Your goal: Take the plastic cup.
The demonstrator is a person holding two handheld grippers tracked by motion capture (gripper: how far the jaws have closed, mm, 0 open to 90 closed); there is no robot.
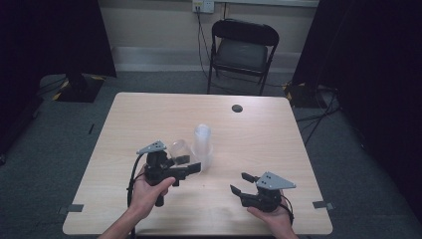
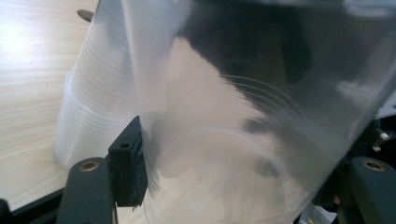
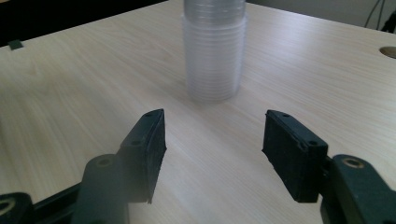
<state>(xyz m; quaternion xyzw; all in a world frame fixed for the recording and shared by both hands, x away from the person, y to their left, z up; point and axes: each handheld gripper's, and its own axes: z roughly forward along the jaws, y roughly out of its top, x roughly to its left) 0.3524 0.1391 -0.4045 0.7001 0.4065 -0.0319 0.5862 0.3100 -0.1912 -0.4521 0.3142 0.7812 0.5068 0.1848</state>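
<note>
At centre-left of the high view, the left gripper [image 1: 186, 169] fingers clamp a single clear cup [image 1: 180, 149] beside the cup stack [image 1: 202, 144] on the tabletop [image 1: 259, 139]. Ease it away gently, without crushing. At lower right, the right gripper [image 1: 242, 182] fingers gape, empty.

The high view is dim and soft, with dark, near-black upper corners and no hard shadows on the table [image 1: 149, 114]. In the left gripper view, glare washes out the tabletop at upper left; the clear cup [image 2: 243, 116] is blurred. In the right gripper view, the lower foreground is out of focus.
</note>
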